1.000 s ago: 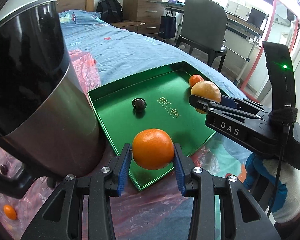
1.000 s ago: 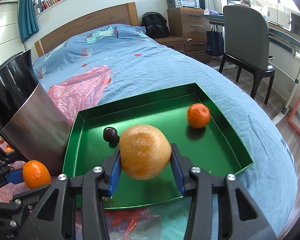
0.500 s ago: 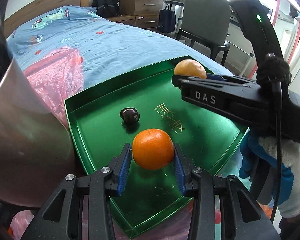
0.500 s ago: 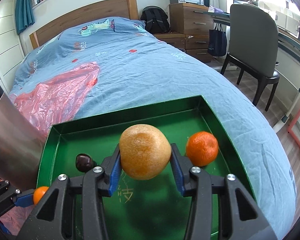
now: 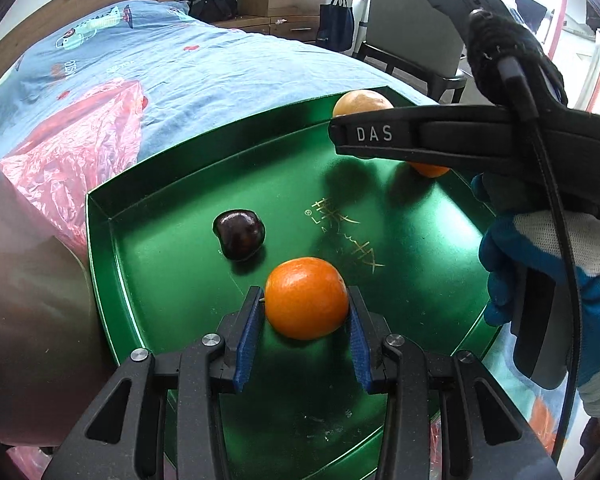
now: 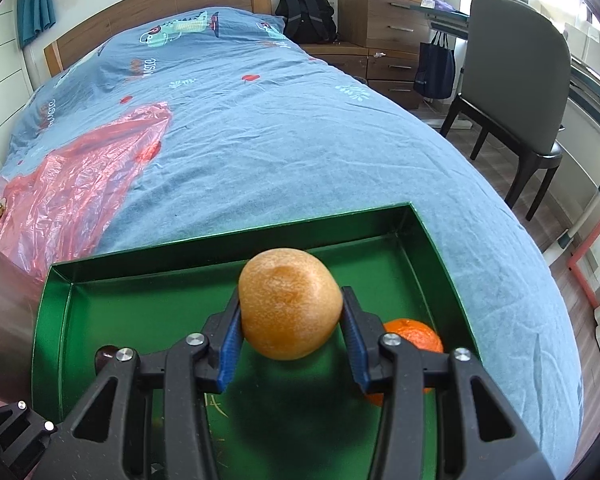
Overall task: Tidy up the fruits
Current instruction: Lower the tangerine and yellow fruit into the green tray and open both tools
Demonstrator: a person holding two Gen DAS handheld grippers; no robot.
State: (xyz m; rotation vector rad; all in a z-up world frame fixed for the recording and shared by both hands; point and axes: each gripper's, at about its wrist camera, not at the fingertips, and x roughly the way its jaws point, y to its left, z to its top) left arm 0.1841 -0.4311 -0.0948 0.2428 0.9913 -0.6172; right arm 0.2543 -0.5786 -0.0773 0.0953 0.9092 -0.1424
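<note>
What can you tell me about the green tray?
The green tray is a shallow, shiny square with low upright walls and faint gold writing on its floor. It lies flat on the blue bedspread, beside a red plastic bag. A dark fruit and a small orange lie inside.

I read "DAS" in white capitals on the side of the right gripper point(image 5: 384, 135) as my left camera sees it. Gold characters are printed on the floor of the green tray point(image 5: 172, 280), but I cannot make them out. The bedsheet point(image 6: 260, 120) carries lettering too small for me to read.
</note>
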